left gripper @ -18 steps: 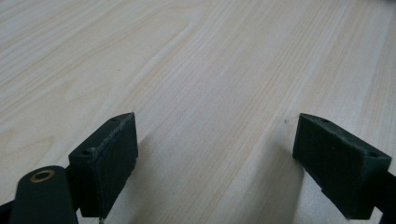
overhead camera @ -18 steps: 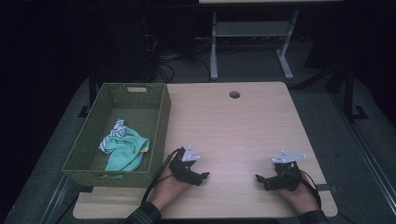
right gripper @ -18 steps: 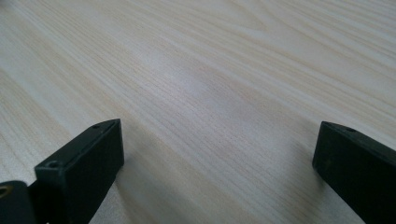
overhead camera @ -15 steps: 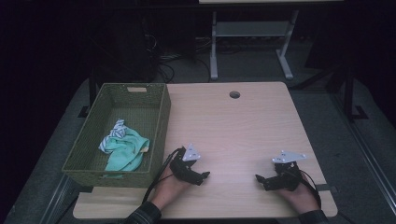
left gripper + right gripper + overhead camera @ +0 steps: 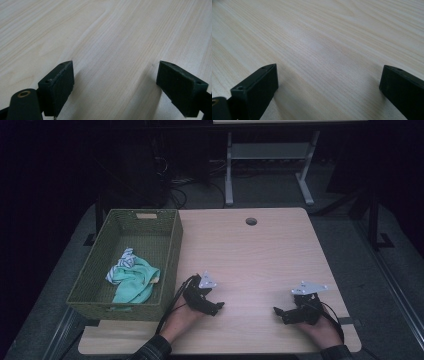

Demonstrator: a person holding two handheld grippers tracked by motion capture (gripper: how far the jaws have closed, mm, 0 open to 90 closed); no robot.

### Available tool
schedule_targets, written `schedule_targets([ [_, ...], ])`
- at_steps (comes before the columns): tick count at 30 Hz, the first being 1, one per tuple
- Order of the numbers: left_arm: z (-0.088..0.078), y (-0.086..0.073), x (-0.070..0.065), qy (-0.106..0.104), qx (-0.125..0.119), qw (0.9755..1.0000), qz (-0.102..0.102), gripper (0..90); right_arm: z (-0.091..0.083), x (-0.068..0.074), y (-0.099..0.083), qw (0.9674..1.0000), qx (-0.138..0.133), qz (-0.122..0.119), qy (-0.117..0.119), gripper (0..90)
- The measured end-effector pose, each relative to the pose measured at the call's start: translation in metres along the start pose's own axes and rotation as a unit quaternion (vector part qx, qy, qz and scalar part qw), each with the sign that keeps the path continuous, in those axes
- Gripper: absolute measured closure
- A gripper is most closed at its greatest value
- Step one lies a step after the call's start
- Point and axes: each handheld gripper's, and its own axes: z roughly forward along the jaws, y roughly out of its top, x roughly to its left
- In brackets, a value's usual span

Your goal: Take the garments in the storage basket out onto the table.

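Right now both tools are resting low on the near edge of the tabletop [image 5: 260, 250], and both are released: in each gripper view the black jaws are standing wide apart with bare wood between them. The cloth [image 5: 131, 279], a crumpled teal and white piece, is lying inside the basket [image 5: 172, 270], off to the left of the left tool [image 5: 216, 308] and slightly beyond it, with the basket's near wall standing between the two. The right tool [image 5: 278, 312] is sitting well apart from it, on the far side of the left one. The left hand [image 5: 182, 317] is therefore the nearer, and any reach is probably going leftward, up over the basket wall and down onto the cloth.
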Motion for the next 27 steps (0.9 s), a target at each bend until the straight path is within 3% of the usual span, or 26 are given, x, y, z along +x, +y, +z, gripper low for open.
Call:
schedule_targets([
  [7,-0.0006,0.0012,0.002,-0.003,0.009,1.0,-0.001,13.9,0.0001,0.0,0.0,1.0,0.0,0.0,0.001,1.3],
  [10,-0.0015,0.0031,0.0032,0.006,0.013,0.9999,0.003,13.9,0.0001,-0.0002,-0.0001,1.0,-0.001,-0.001,0.001,1.3],
  [16,-0.0015,0.0034,0.0043,-0.006,0.02,0.9997,-0.009,14.0,0.0002,-0.0012,-0.0002,1.0,-0.001,-0.001,-0.004,1.3],
  [27,-0.0076,0.0091,0.006,-0.006,0.012,0.9999,-0.009,13.9,0.0001,-0.0009,-0.0001,1.0,-0.001,0.0,-0.004,1.3],
])
